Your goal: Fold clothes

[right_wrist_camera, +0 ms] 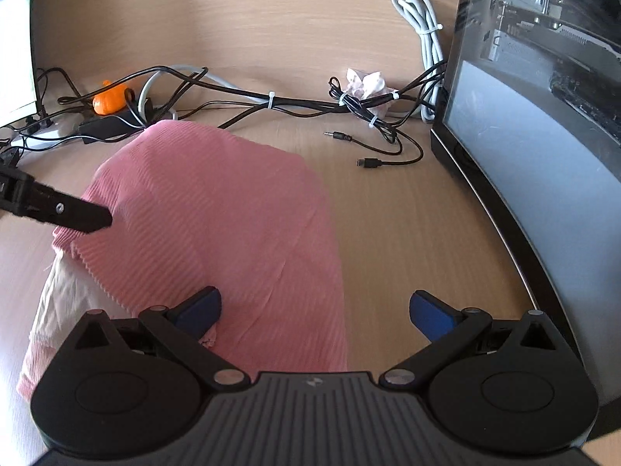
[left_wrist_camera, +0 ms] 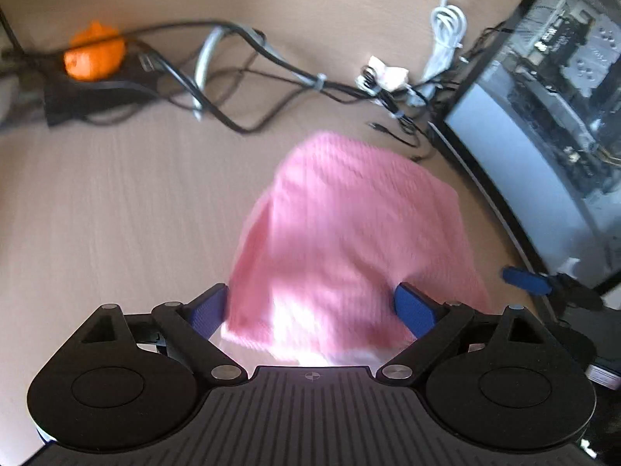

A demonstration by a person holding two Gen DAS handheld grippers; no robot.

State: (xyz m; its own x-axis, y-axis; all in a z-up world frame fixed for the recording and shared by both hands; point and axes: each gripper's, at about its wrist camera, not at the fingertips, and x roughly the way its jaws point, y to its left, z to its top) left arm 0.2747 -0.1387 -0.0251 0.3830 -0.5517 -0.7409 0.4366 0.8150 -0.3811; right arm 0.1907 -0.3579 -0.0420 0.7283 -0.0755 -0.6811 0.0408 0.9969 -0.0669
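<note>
Right wrist view showed our right gripper with fingers spread wide, empty, straddling the near right edge of the pink garment heaped on the worktop. Our left gripper, fingers parted around the cloth, gripped nothing, likely positioning for a fold.

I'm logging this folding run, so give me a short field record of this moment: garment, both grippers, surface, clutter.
garment: pink ribbed garment, bunched in a mound, paler underside showing at its near edge
left gripper: left gripper open, fingers either side of the garment's near edge
right gripper: right gripper open, left finger over the cloth, right finger over bare desk
surface: wooden desk
clutter: black cables, orange pumpkin-shaped object, crumpled tissue, white cable
right side: glass-sided computer case
</note>
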